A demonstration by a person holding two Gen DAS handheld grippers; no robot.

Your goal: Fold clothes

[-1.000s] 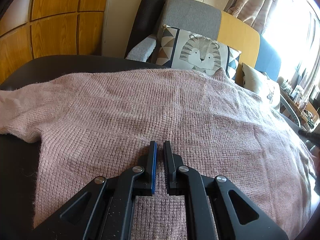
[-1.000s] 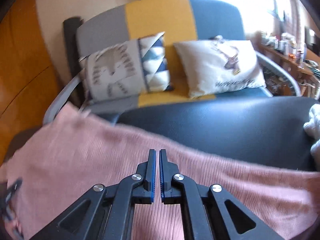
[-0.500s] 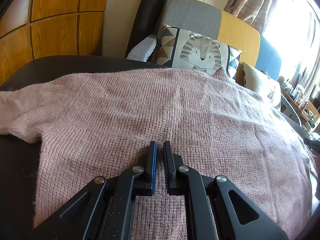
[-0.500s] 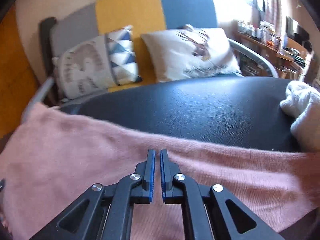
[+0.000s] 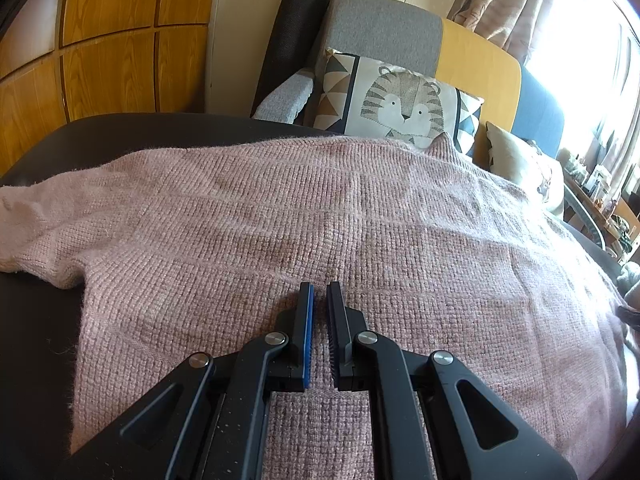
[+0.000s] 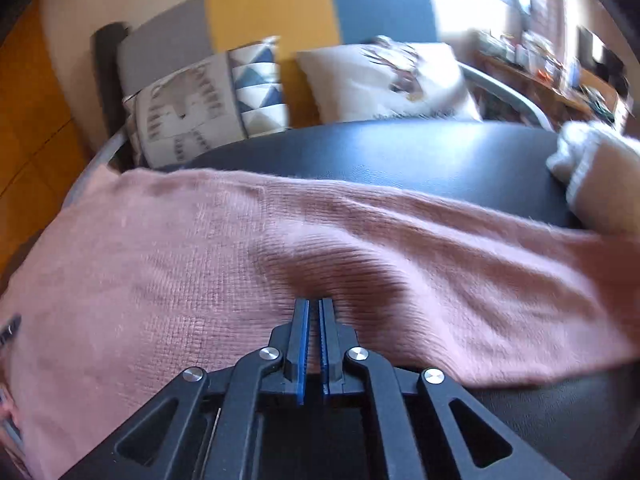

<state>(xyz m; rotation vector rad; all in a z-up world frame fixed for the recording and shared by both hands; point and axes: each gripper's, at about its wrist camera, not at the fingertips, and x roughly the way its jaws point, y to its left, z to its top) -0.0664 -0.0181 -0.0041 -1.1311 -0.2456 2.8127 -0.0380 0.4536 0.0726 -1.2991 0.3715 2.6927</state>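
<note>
the pink sweater (image 5: 304,216) is a fuzzy, coarse rib knit. under it the desk (image 6: 400,152) looks like smooth black leatherette with a soft sheen. each gripper (image 5: 319,292) is matt black plastic with bright metal pins. behind the desk, glossy wood panels (image 5: 108,40).

The pink sweater (image 6: 280,248) and white garment (image 6: 592,176) are motion-blurred.

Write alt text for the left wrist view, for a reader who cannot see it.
A pink knitted sweater lies spread flat on a dark tabletop, one sleeve reaching left. The left gripper, black with nearly closed jaws and nothing between them, points down at the sweater's near part. Behind stand a tiger-print cushion on a grey, yellow and blue sofa, and wooden panels.
</note>
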